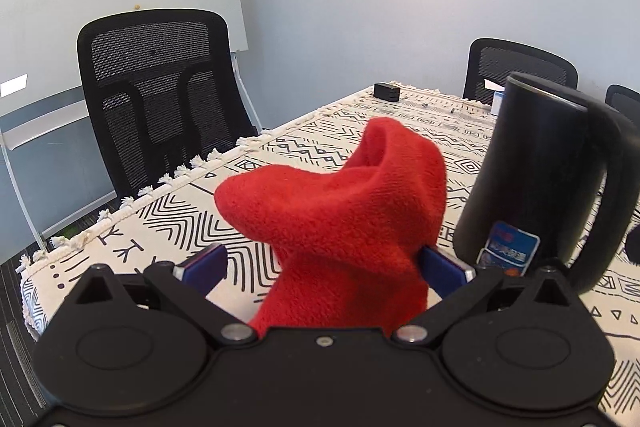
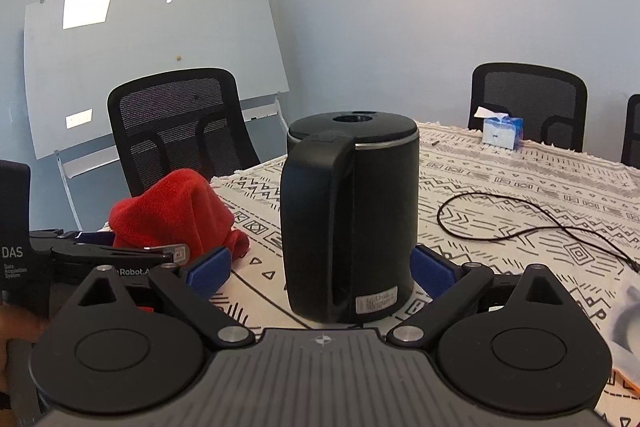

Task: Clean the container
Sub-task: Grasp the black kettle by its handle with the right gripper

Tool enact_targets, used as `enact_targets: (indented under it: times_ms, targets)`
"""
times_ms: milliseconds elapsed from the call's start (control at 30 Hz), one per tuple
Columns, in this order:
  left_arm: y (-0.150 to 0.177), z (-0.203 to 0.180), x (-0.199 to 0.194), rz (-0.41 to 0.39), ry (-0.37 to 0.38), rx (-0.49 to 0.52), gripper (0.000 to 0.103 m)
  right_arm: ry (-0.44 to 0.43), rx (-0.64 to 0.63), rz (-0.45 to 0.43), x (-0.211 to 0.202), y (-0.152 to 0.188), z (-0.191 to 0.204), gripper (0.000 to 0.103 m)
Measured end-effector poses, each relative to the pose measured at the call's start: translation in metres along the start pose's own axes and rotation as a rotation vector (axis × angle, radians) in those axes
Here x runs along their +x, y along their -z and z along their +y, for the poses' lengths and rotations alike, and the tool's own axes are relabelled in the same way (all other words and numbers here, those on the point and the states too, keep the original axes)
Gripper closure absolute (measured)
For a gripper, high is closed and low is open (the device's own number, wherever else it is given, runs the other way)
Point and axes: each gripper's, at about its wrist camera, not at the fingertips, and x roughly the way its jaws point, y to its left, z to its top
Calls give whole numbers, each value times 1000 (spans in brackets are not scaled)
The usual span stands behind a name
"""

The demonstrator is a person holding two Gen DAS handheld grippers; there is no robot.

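A red cloth (image 1: 340,219) is clamped in the left hand-held gripper (image 1: 324,267) for wiping; the black kettle (image 2: 352,211) is straddled, untouched, by the open right hand-held gripper (image 2: 320,271).

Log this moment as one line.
left gripper: red cloth between jaws | right gripper: open, straddling black kettle, no grip seen | kettle upright on patterned tablecloth

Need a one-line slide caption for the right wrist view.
Open right gripper straddles upright black kettle on patterned tablecloth; left gripper brings red cloth alongside.
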Motion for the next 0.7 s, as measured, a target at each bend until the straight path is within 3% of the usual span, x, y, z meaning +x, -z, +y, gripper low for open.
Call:
enact_targets:
  times_ms: [100,167,233,467,533,600,700]
  targets:
    - [-2,1,6,6,1,-5,0,35,1,-19,11,-3,5,6]
    - [-2,0,10,11,2,-4,0,60,-5,-30,17,-3,8,12]
    - [-2,-1,13,16,3,-1,0,103,-38,-31,23,-1,12,36]
    - [3,-5,21,34,20,1,0,96,-41,-30,28,13,7,55]
    - [5,-7,23,42,22,5,0,91,-58,-31,26,15,7,73]
    - [7,-6,27,49,32,2,1,102,-50,-27,22,15,1,73]
    - [13,-2,31,48,86,-18,11,97,-32,-25,17,16,-13,73]
